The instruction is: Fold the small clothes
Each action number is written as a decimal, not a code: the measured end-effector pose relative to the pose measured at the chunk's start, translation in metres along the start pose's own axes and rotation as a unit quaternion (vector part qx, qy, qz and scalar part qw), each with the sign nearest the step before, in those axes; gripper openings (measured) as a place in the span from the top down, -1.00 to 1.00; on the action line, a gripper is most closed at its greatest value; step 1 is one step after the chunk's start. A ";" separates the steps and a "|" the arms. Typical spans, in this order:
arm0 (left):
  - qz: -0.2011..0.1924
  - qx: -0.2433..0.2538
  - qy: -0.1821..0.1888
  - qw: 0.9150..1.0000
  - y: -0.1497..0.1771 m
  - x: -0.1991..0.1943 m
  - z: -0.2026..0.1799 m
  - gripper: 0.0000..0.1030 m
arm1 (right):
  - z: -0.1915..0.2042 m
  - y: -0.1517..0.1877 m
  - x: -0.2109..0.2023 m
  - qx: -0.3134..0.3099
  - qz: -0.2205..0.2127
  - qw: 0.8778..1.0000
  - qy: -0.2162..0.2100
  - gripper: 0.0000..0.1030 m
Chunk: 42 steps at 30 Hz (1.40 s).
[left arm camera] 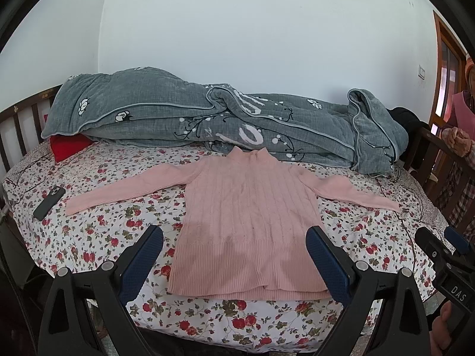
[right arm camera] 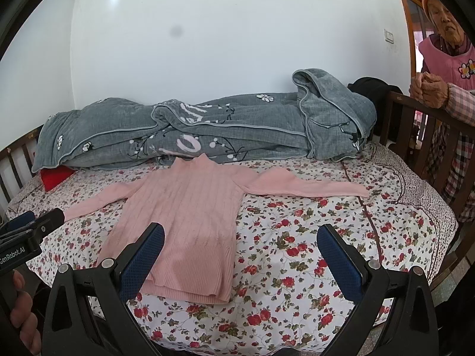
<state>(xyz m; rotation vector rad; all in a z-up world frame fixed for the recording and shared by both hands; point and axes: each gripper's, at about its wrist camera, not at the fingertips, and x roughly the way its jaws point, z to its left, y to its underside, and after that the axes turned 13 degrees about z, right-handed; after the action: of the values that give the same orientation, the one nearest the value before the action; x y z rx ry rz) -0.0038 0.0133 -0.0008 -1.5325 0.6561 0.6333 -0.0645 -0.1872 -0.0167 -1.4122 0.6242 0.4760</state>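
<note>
— Closest to us are our own left tongs [left arm camera: 234, 255], spread wide with nothing between them, hovering just over the hem of the pink sweater [left arm camera: 249, 216]. The right tongs [right arm camera: 240, 252] are spread and empty too, off to the sweater's right over bare bedsheet [right arm camera: 311, 237].

— And the sweater itself?

— It lies flat, front up, in the middle of the bed, collar toward the grey quilt [left arm camera: 207, 118], both sleeves stretched out sideways. Nothing is folded yet, so we judge the first fold is the step in hand.

— How do we do it cleanly?

— We'd take a sleeve first. We should pinch near the cuff, catching only the knit and not the sheet under it, then carry the sleeve across the chest and lay it flat. The ribbed knit looks stretchy, so we lift rather than drag, or the body may skew.

— Anything in the way?

— A phone [left arm camera: 49, 203] lies near the left cuff; we keep clear of it. A person [right arm camera: 445, 89] stands beside the footboard, well apart.
</note>
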 end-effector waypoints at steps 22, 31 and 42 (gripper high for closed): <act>-0.009 -0.005 -0.013 1.000 -0.003 0.015 0.010 -0.89 | 0.004 0.001 0.006 -0.009 -0.006 1.000 0.007 -0.96; 0.031 -0.065 -0.043 0.996 0.000 0.097 0.079 -0.89 | 0.015 0.005 0.060 -0.027 0.022 0.999 0.016 -0.96; 0.065 -0.265 -0.019 0.962 0.006 0.178 0.273 -0.71 | 0.041 0.002 0.153 -0.019 0.089 0.995 -0.031 -0.96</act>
<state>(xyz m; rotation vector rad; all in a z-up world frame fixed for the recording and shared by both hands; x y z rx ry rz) 0.1104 0.2794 -0.1505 -1.9745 0.5868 0.9935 0.0542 -0.1557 -0.1161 -1.3787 0.6982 0.6737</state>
